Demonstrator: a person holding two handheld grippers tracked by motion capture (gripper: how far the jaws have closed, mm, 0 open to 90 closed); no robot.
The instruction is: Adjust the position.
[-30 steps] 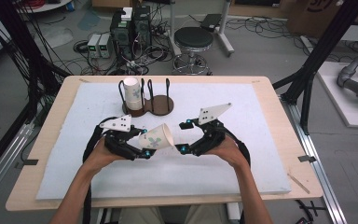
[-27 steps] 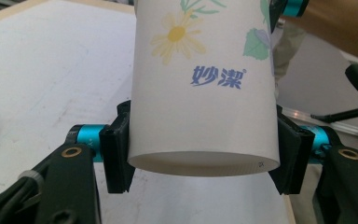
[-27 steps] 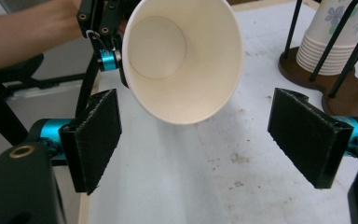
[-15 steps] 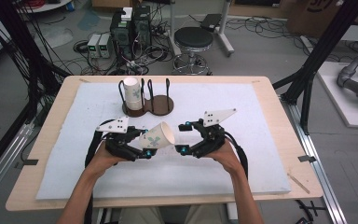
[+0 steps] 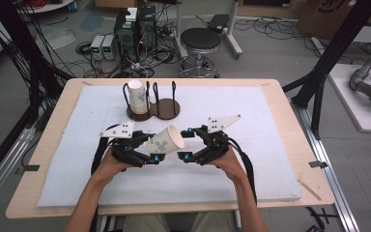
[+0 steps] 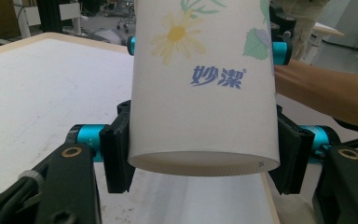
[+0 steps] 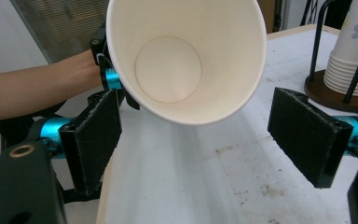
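One white paper cup with a flower print (image 5: 165, 140) is off the rack. One stack of white paper cups (image 5: 136, 97) stands in one dark wooden two-ring cup rack (image 5: 155, 107) near the desk's far edge. Two black two-jaw grippers (image 5: 134, 151) (image 5: 189, 145) are present.

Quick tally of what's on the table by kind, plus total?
Loose paper cup, held in the left hand-held gripper: 1
Stack of paper cups: 1 (cup count unclear)
Cup holder: 1
Hand-held grippers, counting the right hand-held gripper: 2
Total: 5
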